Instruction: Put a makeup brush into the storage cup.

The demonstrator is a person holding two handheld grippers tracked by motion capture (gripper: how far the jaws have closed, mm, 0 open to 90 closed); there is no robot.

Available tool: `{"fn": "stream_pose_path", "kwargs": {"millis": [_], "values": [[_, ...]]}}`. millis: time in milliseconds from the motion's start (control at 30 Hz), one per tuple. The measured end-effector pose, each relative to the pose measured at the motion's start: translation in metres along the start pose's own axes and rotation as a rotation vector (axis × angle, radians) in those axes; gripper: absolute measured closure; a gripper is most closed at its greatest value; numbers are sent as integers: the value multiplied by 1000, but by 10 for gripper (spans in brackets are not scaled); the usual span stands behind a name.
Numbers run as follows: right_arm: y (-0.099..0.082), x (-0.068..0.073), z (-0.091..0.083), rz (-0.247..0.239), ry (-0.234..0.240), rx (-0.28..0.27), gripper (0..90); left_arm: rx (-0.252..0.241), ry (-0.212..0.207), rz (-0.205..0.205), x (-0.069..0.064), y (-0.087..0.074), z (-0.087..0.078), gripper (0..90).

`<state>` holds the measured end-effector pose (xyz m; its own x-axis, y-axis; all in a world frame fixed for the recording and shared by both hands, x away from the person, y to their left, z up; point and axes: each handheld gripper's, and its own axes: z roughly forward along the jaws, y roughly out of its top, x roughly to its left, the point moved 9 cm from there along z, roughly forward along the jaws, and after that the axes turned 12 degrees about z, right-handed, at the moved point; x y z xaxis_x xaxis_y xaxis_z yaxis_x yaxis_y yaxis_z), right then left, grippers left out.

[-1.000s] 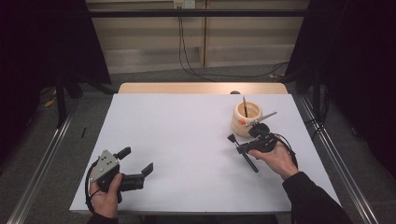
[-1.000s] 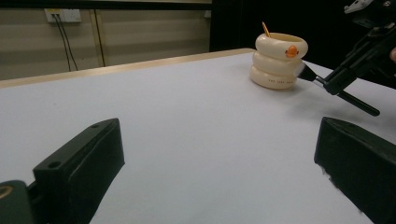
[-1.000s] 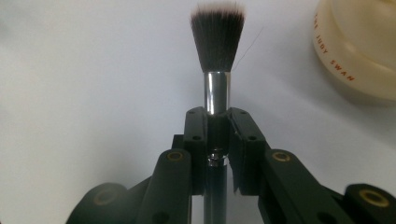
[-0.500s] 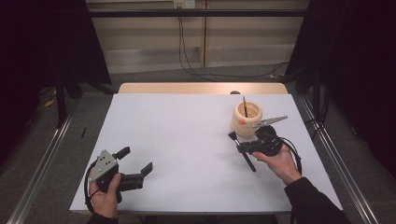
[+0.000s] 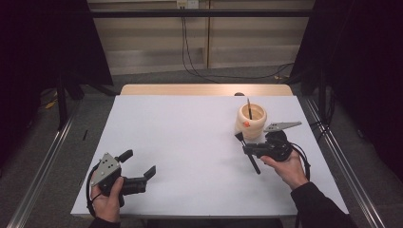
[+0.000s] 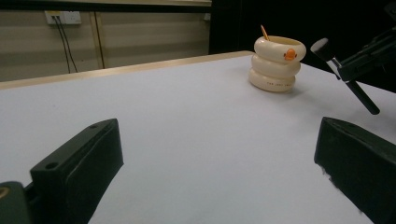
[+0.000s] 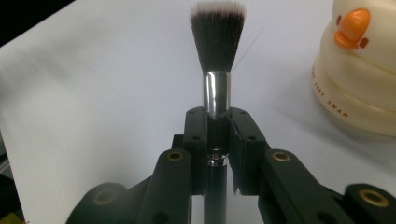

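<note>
Near the bench's (image 5: pixel 190 142) front left corner, the left gripper (image 5: pixel 140 169) rests in the hand just as it did a second ago, jaws spread wide with nothing between them. Toward the right edge, the right gripper (image 5: pixel 248 149) is clamped on the brush (image 7: pixel 217 70) at its metal ferrule, bristles pointing toward the far edge. Over the last second this hand has drifted slightly toward the right edge, and the brush is off the surface, angled. Just beyond, near the far right corner, stands the duck cup (image 5: pixel 252 121), already holding one thin tool. The brush head sits just beside its wall, so dropping it in looks like the likely next step.
</note>
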<state>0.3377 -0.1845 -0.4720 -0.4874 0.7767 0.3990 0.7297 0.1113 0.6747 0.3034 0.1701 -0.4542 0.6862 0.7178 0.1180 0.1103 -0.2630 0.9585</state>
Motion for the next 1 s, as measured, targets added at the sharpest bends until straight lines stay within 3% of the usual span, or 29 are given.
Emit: {"fn": "stream_pose_path", "kwargs": {"millis": [233, 567, 1000], "values": [[7, 2, -7, -15, 27, -90, 782, 4, 3, 0, 1, -1, 1, 10], [14, 5, -17, -40, 22, -176, 782, 6, 1, 12, -1, 0, 1, 10], [24, 11, -30, -54, 55, -273, 782, 7, 9, 12, 1, 0, 0, 10]]}}
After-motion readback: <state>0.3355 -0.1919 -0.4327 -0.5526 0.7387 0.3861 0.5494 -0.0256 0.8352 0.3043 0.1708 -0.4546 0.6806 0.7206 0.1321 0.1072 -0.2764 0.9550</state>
